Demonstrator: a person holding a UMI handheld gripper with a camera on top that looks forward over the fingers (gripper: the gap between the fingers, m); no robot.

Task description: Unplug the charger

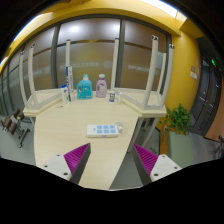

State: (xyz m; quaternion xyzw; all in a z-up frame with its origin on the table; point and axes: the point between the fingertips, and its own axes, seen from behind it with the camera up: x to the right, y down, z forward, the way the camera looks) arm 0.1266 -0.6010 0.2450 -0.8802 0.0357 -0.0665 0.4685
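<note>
Hand-held gripper (110, 158) open above the table (70, 140); power strip (103, 129) ahead, bottles (92, 87) beyond

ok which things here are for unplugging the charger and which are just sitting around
For the job: power strip on the table, ahead of the open gripper. No charger is clearly discernible.

Lying about: blue bottle, pink bottle, small cup, plant.

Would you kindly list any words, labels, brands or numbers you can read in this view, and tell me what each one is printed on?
No text can be read.
Blue bottle: label too small to read.
Pink bottle: label too small to read.
White power strip on the table: any markings blurred.
Green sign high on the wall: too small to read.
The gripper, jaws open, bears no visible lettering.
</note>
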